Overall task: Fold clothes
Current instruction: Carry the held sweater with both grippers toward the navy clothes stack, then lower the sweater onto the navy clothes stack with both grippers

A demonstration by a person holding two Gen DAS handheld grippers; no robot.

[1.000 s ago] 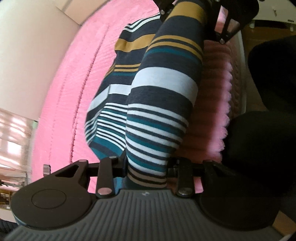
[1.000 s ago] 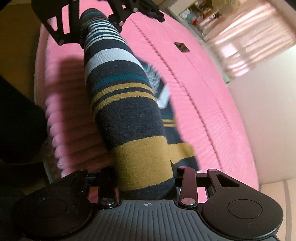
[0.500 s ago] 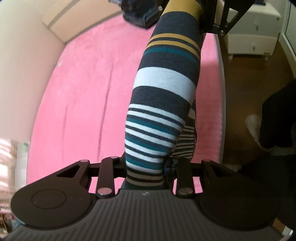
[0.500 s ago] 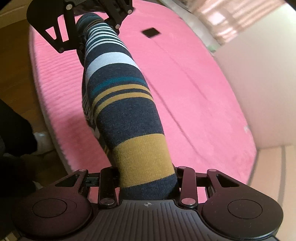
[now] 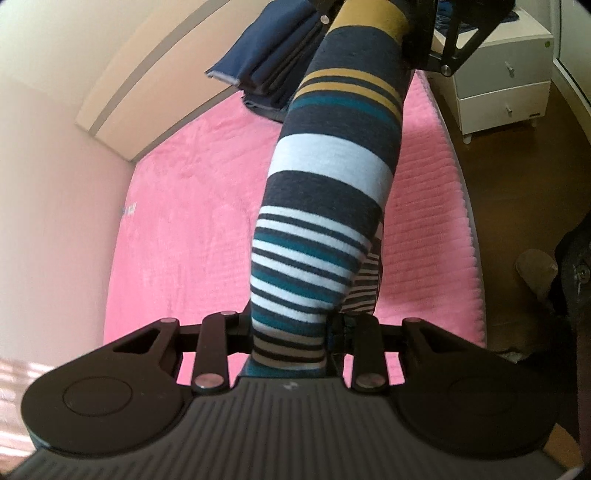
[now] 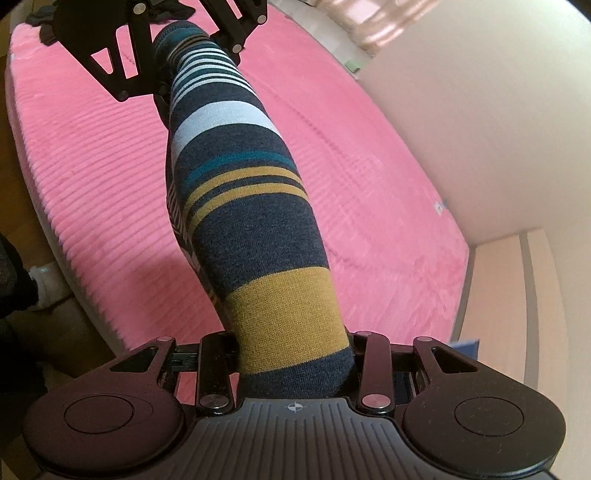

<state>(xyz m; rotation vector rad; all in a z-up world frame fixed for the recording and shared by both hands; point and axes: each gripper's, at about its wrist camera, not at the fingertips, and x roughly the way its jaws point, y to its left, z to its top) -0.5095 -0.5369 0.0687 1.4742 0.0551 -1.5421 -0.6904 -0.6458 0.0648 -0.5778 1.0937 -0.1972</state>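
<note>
A striped garment (image 5: 325,192) in navy, white, teal and mustard hangs stretched between my two grippers, high above the pink bed (image 5: 192,206). My left gripper (image 5: 291,347) is shut on its thin-striped end. The right gripper (image 6: 295,369) is shut on the end with the wide mustard band (image 6: 284,314). In each wrist view the other gripper shows at the top, the right gripper (image 5: 424,33) and the left gripper (image 6: 173,48), clamped on the far end. A loose part of the garment (image 5: 364,284) droops below the taut span.
A stack of folded dark blue clothes (image 5: 269,62) lies at the head of the bed by the headboard. A white drawer unit (image 5: 502,81) stands on the wooden floor (image 5: 517,184) beside the bed. A person's foot (image 5: 535,269) is near the bed edge. The wall (image 6: 480,110) borders the bed's far side.
Both grippers have risen with the garment, lifting it clear of the bed. The bed now looks much farther below, and the folded clothes and drawers have come into view.
</note>
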